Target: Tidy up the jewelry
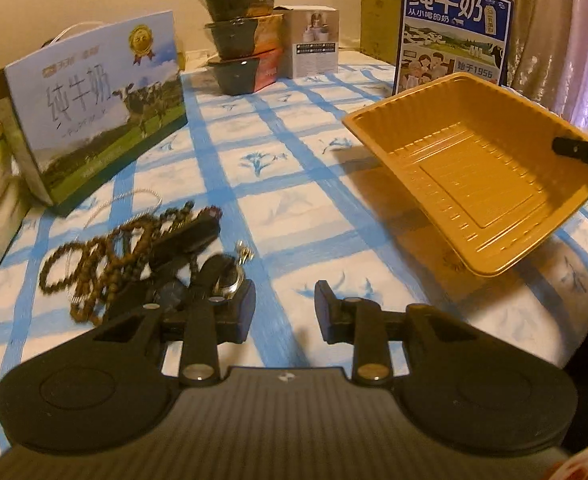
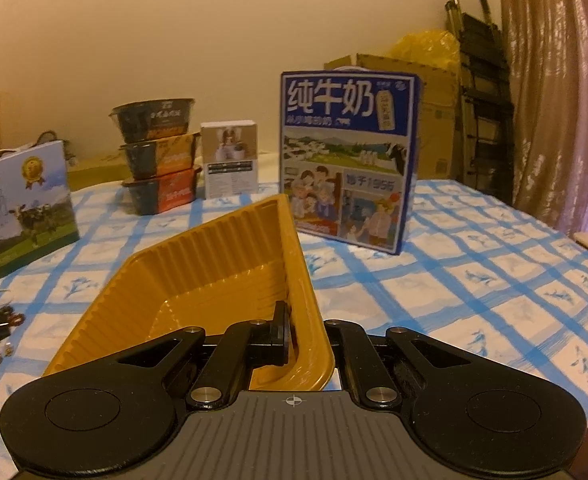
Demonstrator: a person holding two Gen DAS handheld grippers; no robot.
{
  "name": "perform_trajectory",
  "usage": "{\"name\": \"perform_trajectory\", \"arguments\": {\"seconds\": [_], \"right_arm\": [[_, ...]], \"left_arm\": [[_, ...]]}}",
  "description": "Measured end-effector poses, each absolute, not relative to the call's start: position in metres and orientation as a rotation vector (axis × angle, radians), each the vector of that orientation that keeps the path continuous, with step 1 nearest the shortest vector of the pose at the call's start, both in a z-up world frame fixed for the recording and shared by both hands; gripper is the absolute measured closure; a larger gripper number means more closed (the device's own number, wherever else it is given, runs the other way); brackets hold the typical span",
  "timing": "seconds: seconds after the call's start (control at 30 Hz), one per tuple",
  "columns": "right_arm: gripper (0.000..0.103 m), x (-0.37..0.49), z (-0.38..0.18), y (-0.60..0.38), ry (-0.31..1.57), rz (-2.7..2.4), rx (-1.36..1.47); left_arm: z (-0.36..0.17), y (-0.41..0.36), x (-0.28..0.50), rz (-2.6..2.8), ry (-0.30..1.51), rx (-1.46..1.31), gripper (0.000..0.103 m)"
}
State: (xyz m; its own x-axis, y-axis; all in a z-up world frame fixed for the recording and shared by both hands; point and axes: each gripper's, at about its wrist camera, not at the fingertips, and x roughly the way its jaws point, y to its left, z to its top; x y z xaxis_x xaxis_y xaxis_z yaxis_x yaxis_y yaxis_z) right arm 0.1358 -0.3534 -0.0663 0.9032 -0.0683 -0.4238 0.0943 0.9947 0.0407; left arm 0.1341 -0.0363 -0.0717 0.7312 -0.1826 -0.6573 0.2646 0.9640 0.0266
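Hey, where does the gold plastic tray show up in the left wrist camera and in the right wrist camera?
Left wrist view: the gold tray is at right of centre, tilted and lifted off the checked cloth, with the right gripper's finger on its far right rim.
Right wrist view: it fills the lower centre-left, its near wall clamped by the right gripper.
Shared landmark: the dark blue milk carton stands behind the tray in both.

One gold tray point(image 1: 474, 168), two milk cartons point(image 1: 94, 108) point(image 1: 454, 32), three stacked bowls point(image 1: 242, 36), one white box point(image 1: 314, 42)
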Motion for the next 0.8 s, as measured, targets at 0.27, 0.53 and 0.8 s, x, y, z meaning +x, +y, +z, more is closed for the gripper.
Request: {"name": "perform_trajectory", "arguments": {"seconds": [0.27,0.53,0.8], "right_arm": [[0.097,0.159,-0.071,-0.359,0.413,-0.086,0.064],[0.098,0.187,-0.075,-0.341,0.403,0.005,0.058],[0.098,0.209,-0.077,-0.335,0.404,0.060,0.066]], "left_arm": [[-0.086,-0.054,0.176,-0.200,0.710,0.145,0.074],[-0.103,-0.049,0.216,-0.111,0.769,0.157,0.079],[-0.109,-0.048,0.228,-0.122,0.820,0.159,0.091]]}}
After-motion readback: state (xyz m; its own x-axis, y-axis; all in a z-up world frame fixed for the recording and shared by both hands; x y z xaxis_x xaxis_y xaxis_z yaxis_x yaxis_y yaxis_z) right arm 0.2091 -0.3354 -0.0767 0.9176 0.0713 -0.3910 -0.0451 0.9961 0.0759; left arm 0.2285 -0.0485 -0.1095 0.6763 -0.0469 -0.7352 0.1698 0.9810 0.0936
